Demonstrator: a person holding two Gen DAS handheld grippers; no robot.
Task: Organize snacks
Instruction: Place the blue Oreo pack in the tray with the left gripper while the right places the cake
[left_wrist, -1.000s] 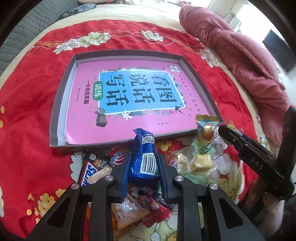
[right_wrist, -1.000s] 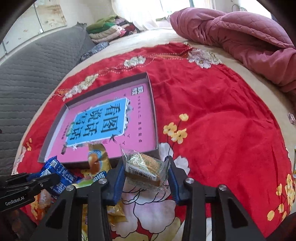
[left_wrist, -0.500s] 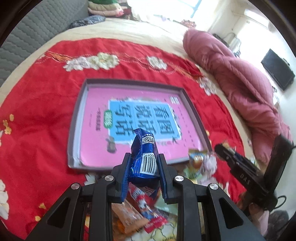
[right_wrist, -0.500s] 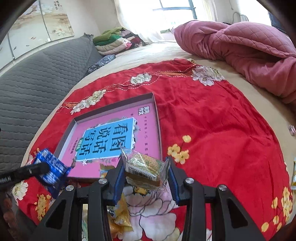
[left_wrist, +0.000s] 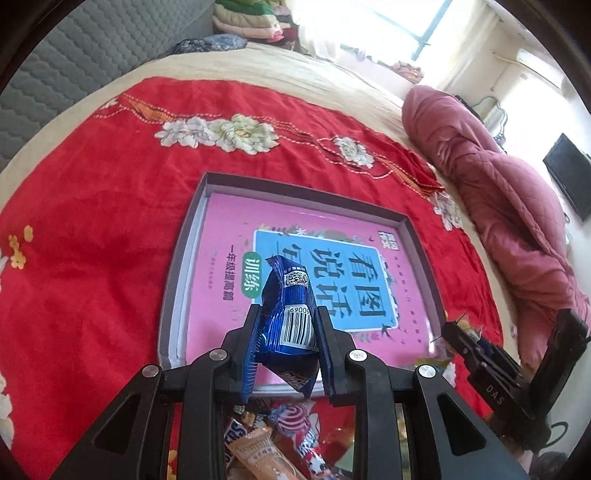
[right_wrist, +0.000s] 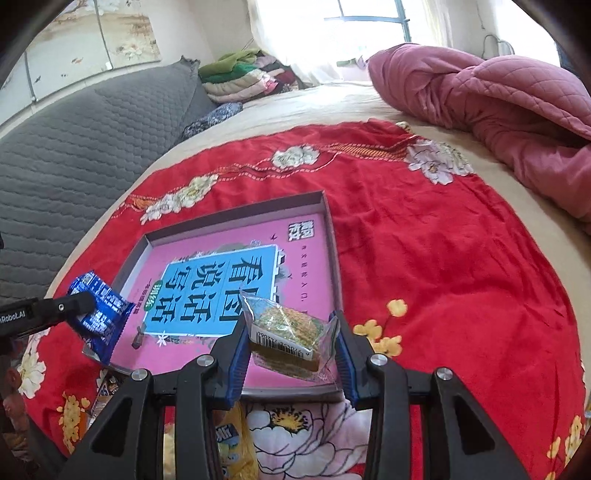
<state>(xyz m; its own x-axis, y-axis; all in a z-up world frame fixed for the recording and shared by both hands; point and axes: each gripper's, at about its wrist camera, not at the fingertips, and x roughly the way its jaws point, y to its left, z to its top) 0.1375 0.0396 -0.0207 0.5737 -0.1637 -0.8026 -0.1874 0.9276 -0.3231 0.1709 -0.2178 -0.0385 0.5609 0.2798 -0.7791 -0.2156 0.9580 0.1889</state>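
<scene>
Red bedspread (left_wrist: 92, 258); left hand-held gripper (left_wrist: 288, 343) pinching blue packet (left_wrist: 291, 321), hiding pile; right pinching cake (right_wrist: 291, 339).

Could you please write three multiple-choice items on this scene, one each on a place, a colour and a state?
1. Where does the shallow grey box with the pink printed bottom lie?
A. on the red flowered cloth
B. on the grey quilted sofa
C. on a shelf

2. What colour is the foil snack wrapper in the left gripper?
A. green
B. blue
C. yellow

3. How is the right gripper?
A. open
B. shut, nothing held
C. shut on the clear-wrapped cake

Answers: A, red cloth surrounds the box; B, the foil is blue; C, its pads press the wrapper.
</scene>
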